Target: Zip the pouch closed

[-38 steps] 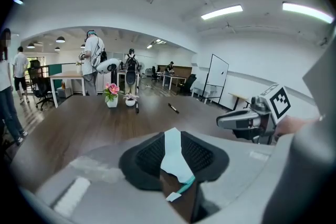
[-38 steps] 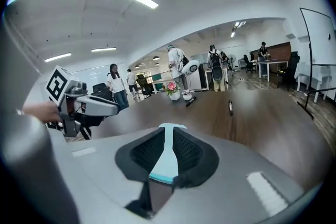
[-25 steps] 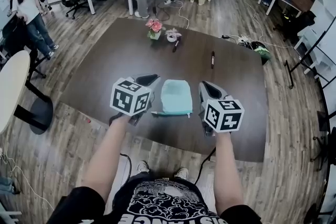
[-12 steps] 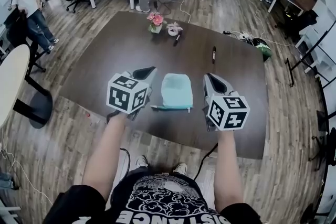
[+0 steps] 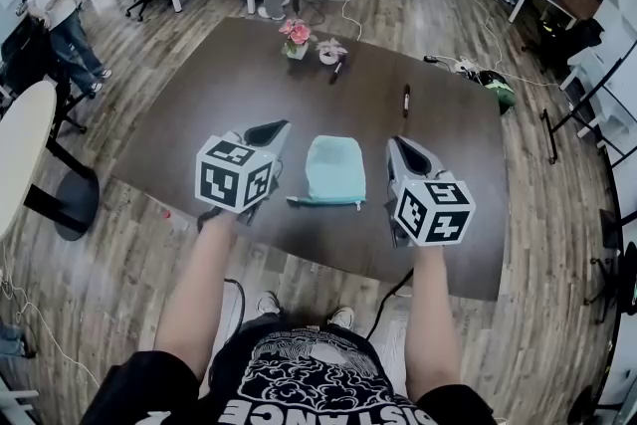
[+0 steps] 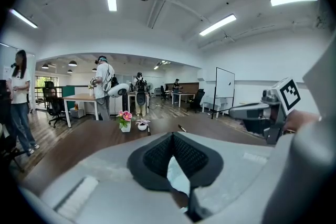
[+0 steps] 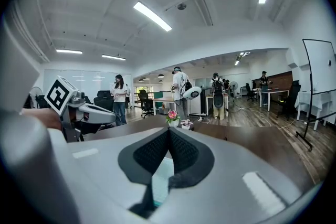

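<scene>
Head view: the left hand-held gripper (image 5: 270,128) and the right hand-held gripper (image 5: 397,146) hover above the dark brown surface (image 5: 199,124), one on each side of the pouch (image 5: 334,170) and touching nothing. The pouch is pale teal fabric, lying flat near the surface's front edge. Its zip edge faces the person and runs left to right. The body looks slightly longer from front to back, reaching away toward a small flower pot (image 5: 296,37). Whether the zip is open cannot be told. Left gripper view: the jaws of the left hand-held gripper (image 6: 172,135) are pressed together with nothing between them. A sliver of the pouch (image 6: 178,178) shows below them. Right gripper view: the right hand-held gripper (image 7: 168,131) is likewise fully closed and empty, with the pouch (image 7: 160,176) visible beneath its jaws.
</scene>
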Action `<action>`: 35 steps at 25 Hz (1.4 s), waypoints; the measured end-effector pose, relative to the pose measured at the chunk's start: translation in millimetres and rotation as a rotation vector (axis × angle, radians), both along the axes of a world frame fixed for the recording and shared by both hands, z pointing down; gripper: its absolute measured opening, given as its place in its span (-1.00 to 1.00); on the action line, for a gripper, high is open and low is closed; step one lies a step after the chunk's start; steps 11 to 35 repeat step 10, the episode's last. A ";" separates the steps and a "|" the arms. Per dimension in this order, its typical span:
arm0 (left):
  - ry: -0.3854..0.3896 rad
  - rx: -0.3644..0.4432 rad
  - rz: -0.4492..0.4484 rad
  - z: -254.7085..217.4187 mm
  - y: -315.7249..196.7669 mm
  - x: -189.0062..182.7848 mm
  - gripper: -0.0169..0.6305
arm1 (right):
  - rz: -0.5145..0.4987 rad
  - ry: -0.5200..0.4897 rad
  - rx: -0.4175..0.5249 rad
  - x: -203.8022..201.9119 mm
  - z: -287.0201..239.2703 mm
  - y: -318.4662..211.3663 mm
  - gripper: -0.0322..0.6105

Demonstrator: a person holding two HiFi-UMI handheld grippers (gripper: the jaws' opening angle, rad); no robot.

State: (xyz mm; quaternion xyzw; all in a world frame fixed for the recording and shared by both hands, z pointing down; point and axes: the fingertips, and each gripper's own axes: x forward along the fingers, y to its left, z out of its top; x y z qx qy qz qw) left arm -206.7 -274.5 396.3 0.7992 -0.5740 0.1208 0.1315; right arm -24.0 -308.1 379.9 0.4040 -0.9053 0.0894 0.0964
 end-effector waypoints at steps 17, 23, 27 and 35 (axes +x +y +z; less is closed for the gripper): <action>-0.004 -0.005 0.002 1.6 5.5 2.0 -0.94 | -0.004 -0.001 -0.008 0.4 2.3 4.2 -0.90; -0.004 -0.005 0.002 1.6 5.5 2.0 -0.94 | -0.004 -0.001 -0.008 0.4 2.3 4.2 -0.90; -0.004 -0.005 0.002 1.6 5.5 2.0 -0.94 | -0.004 -0.001 -0.008 0.4 2.3 4.2 -0.90; -0.004 -0.005 0.002 1.6 5.5 2.0 -0.94 | -0.004 -0.001 -0.008 0.4 2.3 4.2 -0.90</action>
